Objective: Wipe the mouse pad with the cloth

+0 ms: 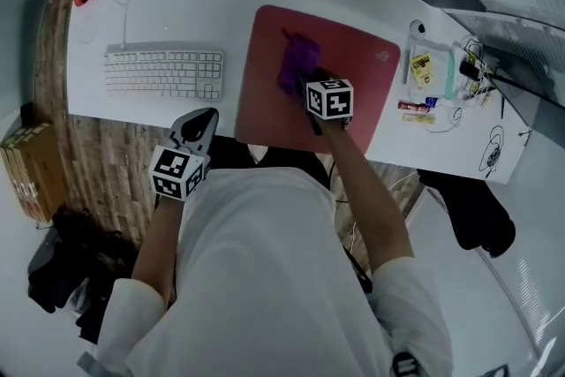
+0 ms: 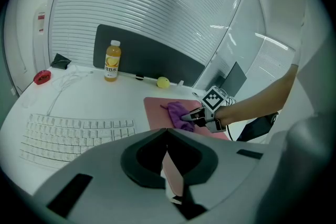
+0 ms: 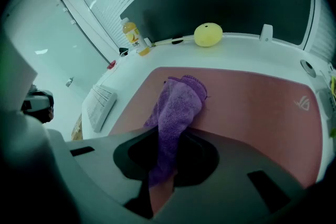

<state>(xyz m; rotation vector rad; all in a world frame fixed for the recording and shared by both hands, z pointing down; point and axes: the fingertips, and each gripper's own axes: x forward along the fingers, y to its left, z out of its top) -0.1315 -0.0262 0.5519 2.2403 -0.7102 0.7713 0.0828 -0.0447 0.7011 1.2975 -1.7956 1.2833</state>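
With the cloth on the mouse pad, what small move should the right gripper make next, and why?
Probably sweep the cloth rightward across the mouse pad: the right gripper is shut on it, and the pad's right side lies bare.

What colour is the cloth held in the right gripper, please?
The cloth is purple, seen best in the right gripper view.

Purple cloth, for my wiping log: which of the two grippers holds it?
The right gripper: its jaws clamp the purple cloth on the pink mouse pad; the left gripper is shut and empty.
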